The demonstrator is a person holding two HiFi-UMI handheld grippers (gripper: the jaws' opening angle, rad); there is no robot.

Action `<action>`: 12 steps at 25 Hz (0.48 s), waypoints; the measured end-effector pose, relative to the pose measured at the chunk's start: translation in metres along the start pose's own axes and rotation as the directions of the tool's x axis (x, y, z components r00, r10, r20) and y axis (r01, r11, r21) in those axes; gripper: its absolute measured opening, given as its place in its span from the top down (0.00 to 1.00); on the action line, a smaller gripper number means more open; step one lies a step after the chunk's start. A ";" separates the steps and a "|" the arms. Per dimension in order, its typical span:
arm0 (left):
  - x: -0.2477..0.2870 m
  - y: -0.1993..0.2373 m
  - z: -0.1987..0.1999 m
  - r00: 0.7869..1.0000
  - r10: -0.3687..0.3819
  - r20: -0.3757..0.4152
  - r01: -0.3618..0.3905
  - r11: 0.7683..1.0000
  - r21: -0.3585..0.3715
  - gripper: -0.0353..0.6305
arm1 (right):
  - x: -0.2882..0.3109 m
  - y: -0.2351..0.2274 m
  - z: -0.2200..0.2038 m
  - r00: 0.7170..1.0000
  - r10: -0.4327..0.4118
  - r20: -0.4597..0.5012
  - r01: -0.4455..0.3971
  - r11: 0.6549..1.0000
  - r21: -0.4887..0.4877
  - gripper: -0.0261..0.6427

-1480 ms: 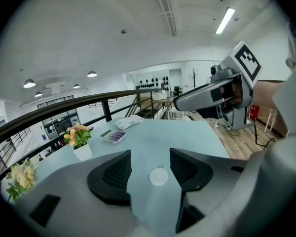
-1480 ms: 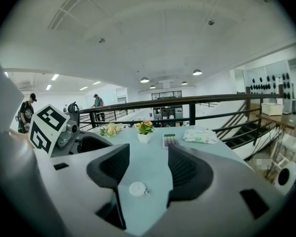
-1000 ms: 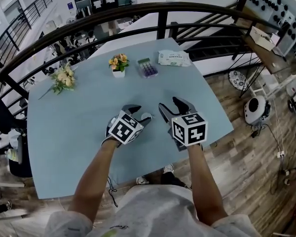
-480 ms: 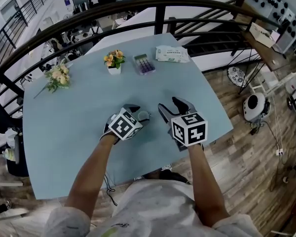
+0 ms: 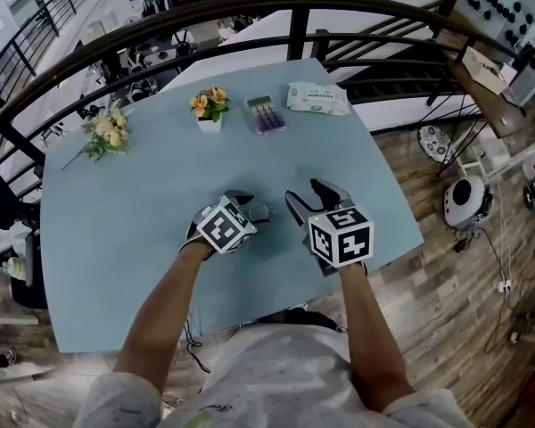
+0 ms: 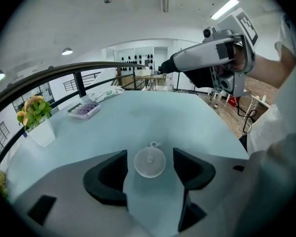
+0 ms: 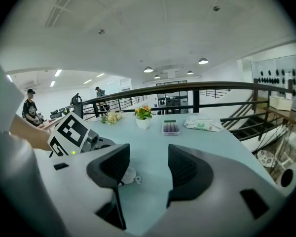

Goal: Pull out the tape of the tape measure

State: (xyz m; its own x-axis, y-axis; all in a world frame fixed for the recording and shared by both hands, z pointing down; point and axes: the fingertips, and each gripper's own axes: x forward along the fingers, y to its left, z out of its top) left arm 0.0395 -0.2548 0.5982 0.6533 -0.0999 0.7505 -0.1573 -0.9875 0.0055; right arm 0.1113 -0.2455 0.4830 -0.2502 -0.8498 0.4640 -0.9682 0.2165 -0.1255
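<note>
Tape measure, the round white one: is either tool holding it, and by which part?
Nothing is held. The small round white tape measure lies untouched between the left tool's jaws, which have just been opening. The right tool is open and empty.

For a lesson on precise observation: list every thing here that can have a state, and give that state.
tape measure: flat on the table, tape not pulled out.
left hand-held gripper: open, jaws just been opening, tape measure between them, untouched.
right hand-held gripper: open, nothing between its jaws.
flower pot: upright.
bouquet: lying on its side.
</note>
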 end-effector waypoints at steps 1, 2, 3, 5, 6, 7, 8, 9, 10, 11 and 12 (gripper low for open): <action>0.002 0.000 0.000 1.000 -0.001 -0.004 0.001 1.000 -0.003 0.51 | 0.001 -0.001 -0.001 1.000 0.004 -0.002 -0.004 1.000 0.000 0.62; 0.004 0.001 -0.001 1.000 -0.004 -0.009 0.004 1.000 -0.007 0.51 | 0.002 -0.002 -0.001 1.000 0.008 -0.004 -0.008 1.000 0.000 0.62; 0.007 0.000 -0.002 1.000 -0.008 -0.016 0.008 1.000 -0.009 0.51 | 0.004 -0.003 -0.002 1.000 0.013 -0.006 -0.013 1.000 0.000 0.62; 0.011 0.000 -0.005 0.999 -0.018 -0.033 0.017 1.000 -0.010 0.51 | 0.006 -0.004 -0.004 1.000 0.020 -0.010 -0.020 1.000 -0.001 0.62; 0.013 -0.001 -0.007 0.999 -0.022 -0.041 0.022 1.000 -0.012 0.51 | 0.007 -0.005 -0.004 1.000 0.022 -0.013 -0.022 1.000 0.000 0.62; 0.014 -0.001 -0.009 0.999 -0.026 -0.048 0.025 1.000 -0.016 0.52 | 0.007 -0.007 -0.005 1.000 0.024 -0.015 -0.024 1.000 0.001 0.62; 0.015 -0.002 -0.010 0.998 -0.028 -0.053 0.027 0.999 -0.020 0.52 | 0.008 -0.008 -0.006 1.000 0.026 -0.016 -0.025 1.000 0.004 0.62; 0.016 -0.002 -0.011 0.998 -0.030 -0.056 0.029 0.999 -0.024 0.53 | 0.009 -0.009 -0.006 0.999 0.028 -0.017 -0.028 1.000 0.007 0.62; 0.017 -0.002 -0.012 0.998 -0.033 -0.057 0.032 0.999 -0.028 0.53 | 0.009 -0.009 -0.006 0.999 0.031 -0.017 -0.031 0.999 0.009 0.62; 0.017 -0.002 -0.012 0.998 -0.038 -0.058 0.037 0.999 -0.031 0.53 | 0.010 -0.010 -0.006 0.999 0.033 -0.017 -0.033 0.999 0.011 0.62; 0.017 -0.002 -0.011 0.997 -0.044 -0.058 0.042 0.999 -0.034 0.53 | 0.011 -0.011 -0.006 0.999 0.035 -0.018 -0.035 0.999 0.013 0.62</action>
State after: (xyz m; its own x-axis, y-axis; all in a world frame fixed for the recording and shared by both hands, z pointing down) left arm 0.0425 -0.2535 0.6186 0.6156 -0.0495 0.7865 -0.1549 -0.9862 0.0591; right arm 0.1188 -0.2545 0.4947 -0.2839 -0.8328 0.4753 -0.9588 0.2397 -0.1527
